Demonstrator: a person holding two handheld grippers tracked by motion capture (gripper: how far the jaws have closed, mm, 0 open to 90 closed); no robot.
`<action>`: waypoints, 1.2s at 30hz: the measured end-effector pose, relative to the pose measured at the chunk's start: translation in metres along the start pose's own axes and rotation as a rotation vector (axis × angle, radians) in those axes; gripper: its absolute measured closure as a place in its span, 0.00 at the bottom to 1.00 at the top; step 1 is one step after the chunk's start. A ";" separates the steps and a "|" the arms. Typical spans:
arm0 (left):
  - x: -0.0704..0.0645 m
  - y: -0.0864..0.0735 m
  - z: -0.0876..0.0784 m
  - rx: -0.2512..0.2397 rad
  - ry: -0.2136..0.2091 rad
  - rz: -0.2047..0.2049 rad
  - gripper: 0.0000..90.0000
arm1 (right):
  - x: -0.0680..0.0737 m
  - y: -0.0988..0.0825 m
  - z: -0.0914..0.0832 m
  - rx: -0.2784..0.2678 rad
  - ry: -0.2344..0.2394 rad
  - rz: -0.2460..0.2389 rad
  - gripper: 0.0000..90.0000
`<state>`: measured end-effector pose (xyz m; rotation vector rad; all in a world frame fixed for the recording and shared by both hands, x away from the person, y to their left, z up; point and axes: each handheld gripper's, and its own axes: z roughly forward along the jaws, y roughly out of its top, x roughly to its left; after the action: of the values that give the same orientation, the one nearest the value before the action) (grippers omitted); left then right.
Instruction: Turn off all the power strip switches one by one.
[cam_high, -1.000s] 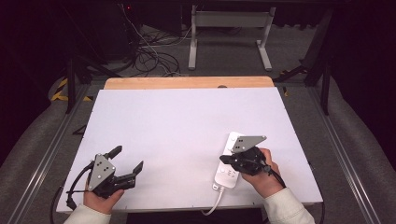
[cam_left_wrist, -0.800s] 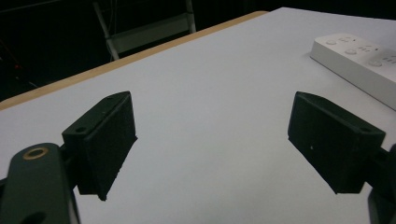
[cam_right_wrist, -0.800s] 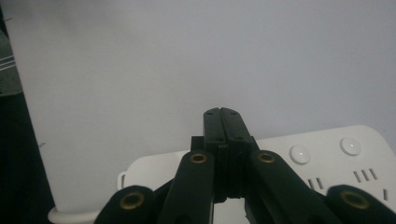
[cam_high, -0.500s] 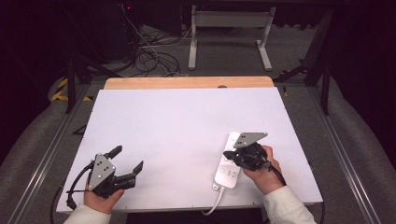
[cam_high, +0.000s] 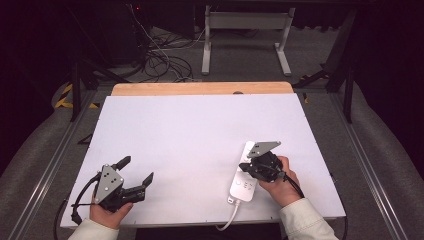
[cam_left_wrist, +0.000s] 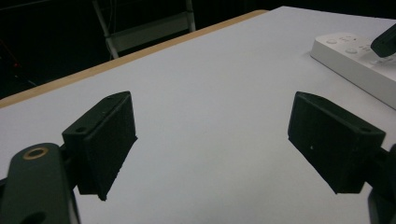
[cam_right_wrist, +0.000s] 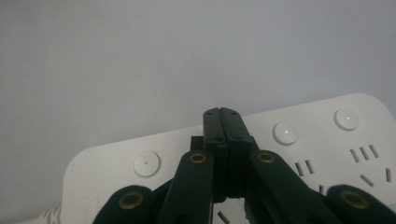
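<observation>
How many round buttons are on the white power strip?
3 in the right gripper view: one near the cord end, one just past the shut fingers, one near the far end. The fingers may hide another.

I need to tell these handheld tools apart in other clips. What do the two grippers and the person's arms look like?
Both are black two-jaw tools. The left gripper and right gripper each carry a grey three-cornered plate with small holes and trail a black cable. The jaws end in blocky black pads; the linkage arms show brass-coloured pivot rings. The person wears light, cream-coloured sleeves.
</observation>
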<state>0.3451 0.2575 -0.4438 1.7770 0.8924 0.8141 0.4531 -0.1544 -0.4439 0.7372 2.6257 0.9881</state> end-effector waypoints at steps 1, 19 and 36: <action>0.000 0.000 0.000 0.000 0.000 0.000 0.17 | 0.000 0.000 0.000 0.006 -0.002 0.000 1.00; -0.001 0.000 0.000 0.000 0.000 0.002 0.17 | -0.001 -0.001 0.007 0.045 -0.001 0.013 1.00; -0.001 0.000 0.000 0.001 0.004 0.002 0.17 | -0.001 0.000 0.008 0.060 -0.007 0.018 1.00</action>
<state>0.3441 0.2565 -0.4437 1.7777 0.8940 0.8183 0.4568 -0.1502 -0.4495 0.7784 2.6577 0.9134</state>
